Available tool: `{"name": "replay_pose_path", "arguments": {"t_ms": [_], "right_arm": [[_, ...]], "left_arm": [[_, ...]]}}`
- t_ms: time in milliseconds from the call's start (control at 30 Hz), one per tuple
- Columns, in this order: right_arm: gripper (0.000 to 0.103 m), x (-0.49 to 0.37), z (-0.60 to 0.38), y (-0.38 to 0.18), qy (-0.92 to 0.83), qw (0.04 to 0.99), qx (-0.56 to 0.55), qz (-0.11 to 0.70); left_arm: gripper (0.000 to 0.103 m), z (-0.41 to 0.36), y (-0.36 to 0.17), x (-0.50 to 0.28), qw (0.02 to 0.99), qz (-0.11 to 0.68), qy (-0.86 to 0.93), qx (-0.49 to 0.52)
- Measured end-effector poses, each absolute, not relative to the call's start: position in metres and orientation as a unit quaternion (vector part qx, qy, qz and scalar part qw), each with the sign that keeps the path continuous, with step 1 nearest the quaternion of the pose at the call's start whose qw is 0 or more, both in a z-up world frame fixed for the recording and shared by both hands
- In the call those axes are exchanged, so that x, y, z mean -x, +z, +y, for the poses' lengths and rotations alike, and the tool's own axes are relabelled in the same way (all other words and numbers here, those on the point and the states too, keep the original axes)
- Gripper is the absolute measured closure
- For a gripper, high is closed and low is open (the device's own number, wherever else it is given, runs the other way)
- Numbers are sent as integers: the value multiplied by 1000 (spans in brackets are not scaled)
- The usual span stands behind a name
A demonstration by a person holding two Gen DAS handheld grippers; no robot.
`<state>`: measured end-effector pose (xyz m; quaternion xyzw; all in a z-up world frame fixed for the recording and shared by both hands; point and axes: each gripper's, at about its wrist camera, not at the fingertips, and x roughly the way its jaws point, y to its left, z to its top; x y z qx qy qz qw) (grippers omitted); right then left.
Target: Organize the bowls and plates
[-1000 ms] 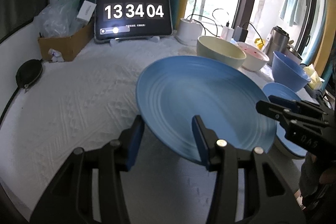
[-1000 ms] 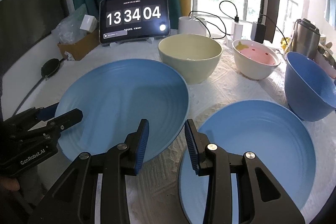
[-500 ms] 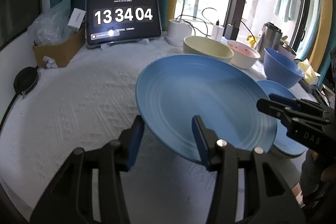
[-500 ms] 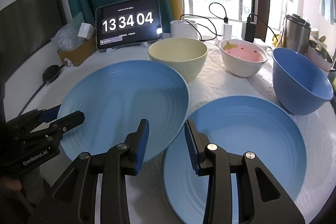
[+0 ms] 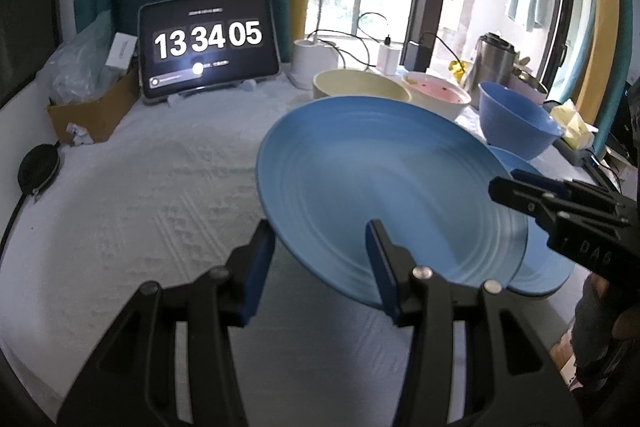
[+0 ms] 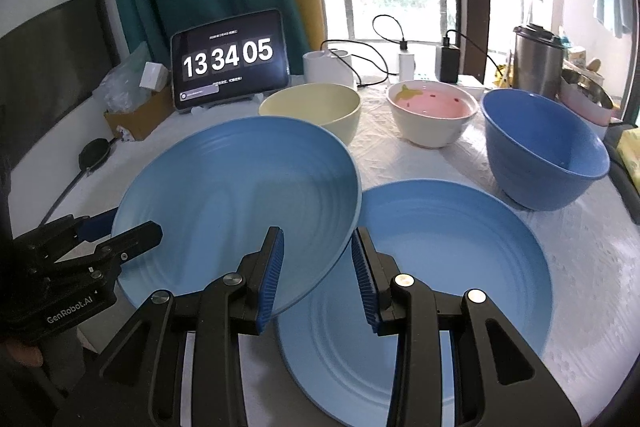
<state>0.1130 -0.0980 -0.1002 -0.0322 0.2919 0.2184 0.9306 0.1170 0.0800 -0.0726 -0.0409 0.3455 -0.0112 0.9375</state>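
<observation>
A large blue plate point(image 5: 384, 187) point(image 6: 236, 211) hangs above the white cloth, its right edge overlapping a second blue plate point(image 6: 452, 267) point(image 5: 540, 267) that lies on the table. My left gripper point(image 5: 320, 259) has its jaws straddling the lifted plate's left rim, still spread apart. My right gripper point(image 6: 318, 275) straddles the plate's right rim, jaws also spread. Behind stand a cream bowl point(image 6: 312, 107), a white bowl with a pink inside point(image 6: 432, 115) and a blue bowl point(image 6: 540, 155).
A tablet clock point(image 6: 230, 61) stands at the back. A cardboard box with bags point(image 5: 92, 99) and a black pouch point(image 5: 40, 167) sit at the left. A steel kettle point(image 6: 536, 59), chargers and cables line the window side.
The held blue plate has risen and shifted right, so its edge now overlaps the plate on the table. Both grippers moved up with it.
</observation>
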Motion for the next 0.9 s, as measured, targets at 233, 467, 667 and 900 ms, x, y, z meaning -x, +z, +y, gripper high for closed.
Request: {"name": "replay_pose_path", "arguments": {"t_ms": [233, 467, 667, 900], "right_arm": [[65, -112, -117, -101, 207, 934, 22, 291], [65, -112, -136, -102, 195, 937, 9, 291], [65, -112, -156, -103, 183, 939, -4, 291], [65, -111, -178, -107, 167, 942, -17, 291]], "left_arm": [[55, 64, -73, -120, 936, 349, -25, 31], [55, 42, -74, -124, 934, 354, -39, 17], [55, 24, -76, -127, 931, 360, -55, 8], [55, 3, -80, -131, 927, 368, -72, -3]]}}
